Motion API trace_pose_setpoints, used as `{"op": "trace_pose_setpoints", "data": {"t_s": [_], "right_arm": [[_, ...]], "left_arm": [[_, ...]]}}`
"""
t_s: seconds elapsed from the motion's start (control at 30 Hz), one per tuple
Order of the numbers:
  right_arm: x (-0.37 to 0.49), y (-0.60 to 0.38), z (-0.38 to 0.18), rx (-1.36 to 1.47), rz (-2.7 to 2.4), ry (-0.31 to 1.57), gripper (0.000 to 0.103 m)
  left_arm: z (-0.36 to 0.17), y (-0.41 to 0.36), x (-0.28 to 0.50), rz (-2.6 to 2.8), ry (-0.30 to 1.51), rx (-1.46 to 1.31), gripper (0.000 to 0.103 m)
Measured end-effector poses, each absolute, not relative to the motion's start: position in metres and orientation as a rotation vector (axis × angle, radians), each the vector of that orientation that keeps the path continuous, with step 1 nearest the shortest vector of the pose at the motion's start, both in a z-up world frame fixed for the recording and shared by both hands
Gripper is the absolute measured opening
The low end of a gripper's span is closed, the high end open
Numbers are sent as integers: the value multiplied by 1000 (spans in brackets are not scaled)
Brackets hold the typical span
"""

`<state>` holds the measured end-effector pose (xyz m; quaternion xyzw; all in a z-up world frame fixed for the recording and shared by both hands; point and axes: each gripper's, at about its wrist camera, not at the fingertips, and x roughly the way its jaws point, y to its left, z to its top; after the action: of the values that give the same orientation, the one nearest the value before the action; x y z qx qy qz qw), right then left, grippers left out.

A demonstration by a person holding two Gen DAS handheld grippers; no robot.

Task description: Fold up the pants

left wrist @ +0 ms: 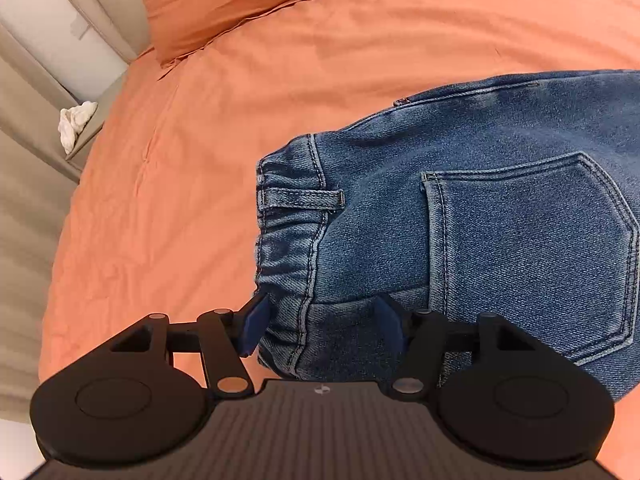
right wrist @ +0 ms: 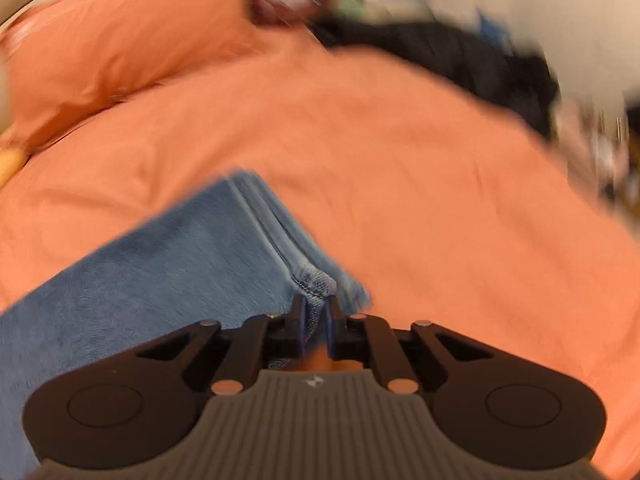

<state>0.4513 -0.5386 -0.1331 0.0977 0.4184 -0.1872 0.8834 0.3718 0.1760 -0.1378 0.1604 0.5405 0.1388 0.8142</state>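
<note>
1. The right tool [right wrist: 316,316] is clamped on the hem corner of the jeans [right wrist: 160,272]; the leg runs off to the lower left of the frame.
2. The left tool [left wrist: 322,320] stands wide open, straddling the waistband [left wrist: 288,240] edge without pinching it.
3. The jeans lie flat on the orange bed [left wrist: 180,180], long axis running between the two tools.

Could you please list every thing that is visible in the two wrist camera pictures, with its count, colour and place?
jeans: 1, blue denim, lying on the duvet
duvet: 1, orange, covering the bed
pillow: 1, orange, at the bed's far end
headboard: 1, beige, behind the pillow
crumpled cloth: 1, white, on a beige ledge beside the bed
dark pile: 1, black, blurred, at the bed's far edge
left gripper: 1, black, open around the waistband
right gripper: 1, black, shut on the leg hem
</note>
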Motion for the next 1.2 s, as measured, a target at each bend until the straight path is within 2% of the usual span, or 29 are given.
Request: {"op": "trace_pose_setpoints", "data": {"t_s": [0.1,0.2,0.4,0.5,0.7,0.8,1.0,1.2], "right_arm": [[458,-527,-92,137,-390,750,0],[462,-531,-79,79,-419,728,0],[463,-546,-150,94,-492,914,0],[457,-551,-179,124,-502,942,0],[451,-560,-184,162,-491,980,6],[440,-541,-171,113,-441,984,14],[408,-473,-145,133,-225,978,14],[374,-356,-128,109,78,991,15]], "left_arm": [[-140,177,371,303,1151,334,69],[-140,179,368,288,1132,320,69],[-147,180,371,277,1131,312,68],[-150,180,376,275,1142,328,68],[-152,180,377,286,1125,350,72],[-144,170,368,283,1076,406,72],[-109,148,334,176,982,440,67],[-91,107,284,-39,913,541,66]]}}
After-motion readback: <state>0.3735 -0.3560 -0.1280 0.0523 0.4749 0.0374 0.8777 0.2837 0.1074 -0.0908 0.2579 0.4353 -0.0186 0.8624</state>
